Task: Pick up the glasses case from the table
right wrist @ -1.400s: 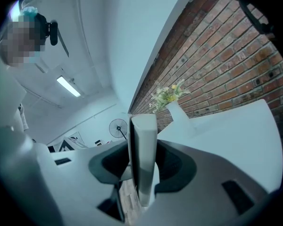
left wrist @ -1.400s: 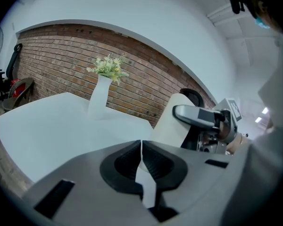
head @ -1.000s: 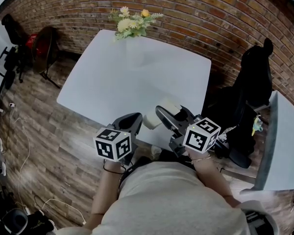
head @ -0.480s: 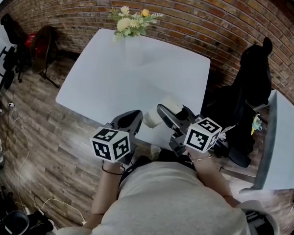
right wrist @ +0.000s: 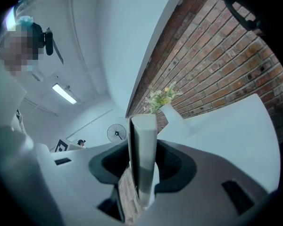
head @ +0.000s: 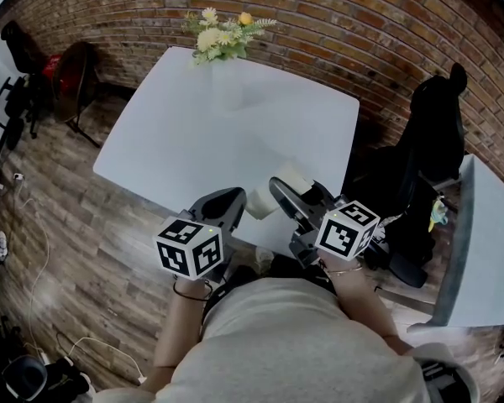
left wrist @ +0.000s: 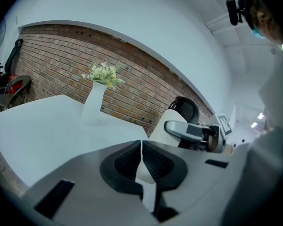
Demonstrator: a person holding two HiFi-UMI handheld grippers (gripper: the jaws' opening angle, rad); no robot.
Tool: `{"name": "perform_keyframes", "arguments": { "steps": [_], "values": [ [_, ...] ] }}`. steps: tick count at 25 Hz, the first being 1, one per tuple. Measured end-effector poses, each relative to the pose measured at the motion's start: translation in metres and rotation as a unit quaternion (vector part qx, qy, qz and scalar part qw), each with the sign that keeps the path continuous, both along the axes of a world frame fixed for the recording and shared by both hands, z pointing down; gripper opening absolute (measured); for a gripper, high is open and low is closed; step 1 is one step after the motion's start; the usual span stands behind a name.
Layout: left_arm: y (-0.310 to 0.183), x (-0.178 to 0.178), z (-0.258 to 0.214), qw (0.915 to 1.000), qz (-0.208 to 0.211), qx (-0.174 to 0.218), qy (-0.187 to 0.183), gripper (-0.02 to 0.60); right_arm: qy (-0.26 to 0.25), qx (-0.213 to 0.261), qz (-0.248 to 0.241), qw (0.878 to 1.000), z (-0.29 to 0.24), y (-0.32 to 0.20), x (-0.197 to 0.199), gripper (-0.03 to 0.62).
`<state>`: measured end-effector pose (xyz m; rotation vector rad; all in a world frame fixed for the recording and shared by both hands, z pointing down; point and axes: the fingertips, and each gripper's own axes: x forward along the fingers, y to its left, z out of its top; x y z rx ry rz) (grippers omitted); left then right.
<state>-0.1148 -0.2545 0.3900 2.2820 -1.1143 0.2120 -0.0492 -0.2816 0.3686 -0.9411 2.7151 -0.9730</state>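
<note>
The glasses case (head: pixel 259 202) is a pale cream, long case held above the near edge of the white table (head: pixel 227 133). My right gripper (head: pixel 296 191) is shut on it. In the right gripper view the case (right wrist: pixel 143 168) stands on edge between the dark pads (right wrist: pixel 173 163), filling the gap of that gripper (right wrist: pixel 142 147). My left gripper (head: pixel 227 198) hovers just left of it, shut and with nothing in it. Its jaws (left wrist: pixel 141 146) meet in the left gripper view, where the case (left wrist: pixel 164 122) shows beyond them to the right.
A white vase of flowers (head: pixel 221 40) stands at the table's far edge against the brick wall. A black chair (head: pixel 437 141) sits to the right, with a second white table (head: pixel 487 250) beyond it. A red chair (head: pixel 67 74) is at the far left.
</note>
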Motion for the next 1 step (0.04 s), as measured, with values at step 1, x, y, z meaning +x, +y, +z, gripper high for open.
{"name": "perform_keyframes", "arguments": {
  "steps": [1],
  "values": [
    [-0.0001, 0.0006, 0.0012, 1.0, 0.001, -0.001, -0.001, 0.012, -0.002, -0.002, 0.001, 1.0, 0.0008, -0.0005, 0.0008, 0.153]
  ]
}}
